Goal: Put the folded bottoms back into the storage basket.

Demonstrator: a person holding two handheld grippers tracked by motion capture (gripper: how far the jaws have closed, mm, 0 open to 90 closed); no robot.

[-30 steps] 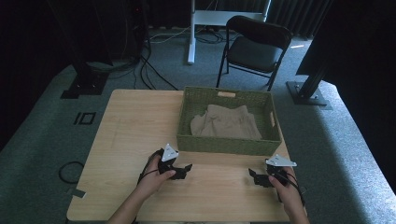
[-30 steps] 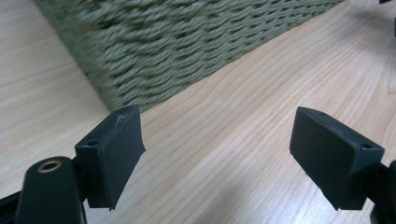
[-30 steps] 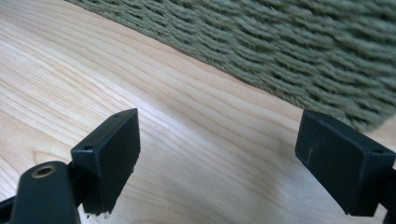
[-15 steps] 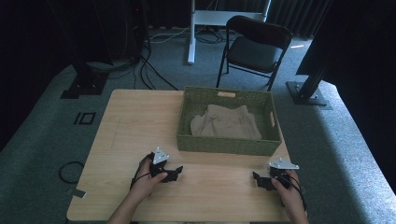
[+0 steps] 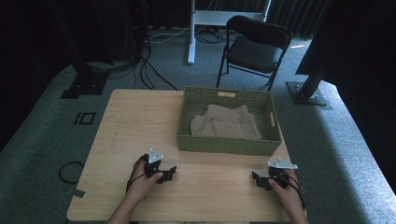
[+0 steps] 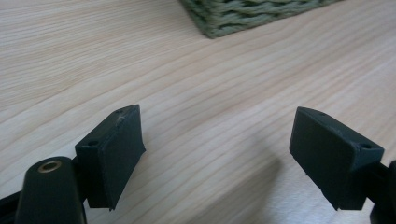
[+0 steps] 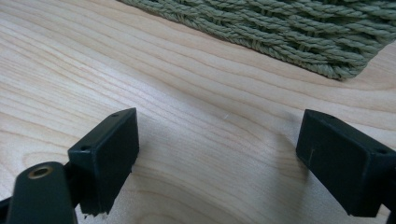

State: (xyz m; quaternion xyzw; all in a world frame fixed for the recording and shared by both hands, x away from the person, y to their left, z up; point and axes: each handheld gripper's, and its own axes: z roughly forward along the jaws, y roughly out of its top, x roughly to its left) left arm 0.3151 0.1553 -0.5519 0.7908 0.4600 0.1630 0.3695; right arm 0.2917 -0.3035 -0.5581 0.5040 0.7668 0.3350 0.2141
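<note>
Two black grippers rest low over a pale wooden table (image 5: 121, 121), one in each of the person's hands, both near the table's front edge and well apart from each other. The left gripper (image 5: 169, 174) sits in front of the near left corner of a woven basket (image 5: 224, 144); the right gripper (image 5: 256, 179) sits in front of the basket's near right corner. Each carries a grey three-cornered plate on top and a thin dark cable that loops back along the hand.

Seen in the left gripper view, the left gripper's blocky, matte black fingers (image 6: 114, 154) stand wide apart with nothing between them but bare wood. The right gripper view gives the same picture: its two squared pads (image 7: 107, 154) are spread wide over the tabletop, gripping nothing. The pad faces are flat and rectangular, with slightly worn corners and small screw holes on their top sides.

The tabletop has a light, smooth finish with long, flowing grain lines. The basket is rectangular, olive green, and made of thick twisted cord laid in horizontal rows; its rope-like weave is plain in both gripper views, where a corner of its base meets the wood. A slot handle is cut into its far wall. Inside lies a beige cloth (image 5: 226, 123), soft and crumpled into loose folds, covering most of the basket's floor.

Beyond the table stands a black folding chair (image 5: 254, 46) on grey carpet.
</note>
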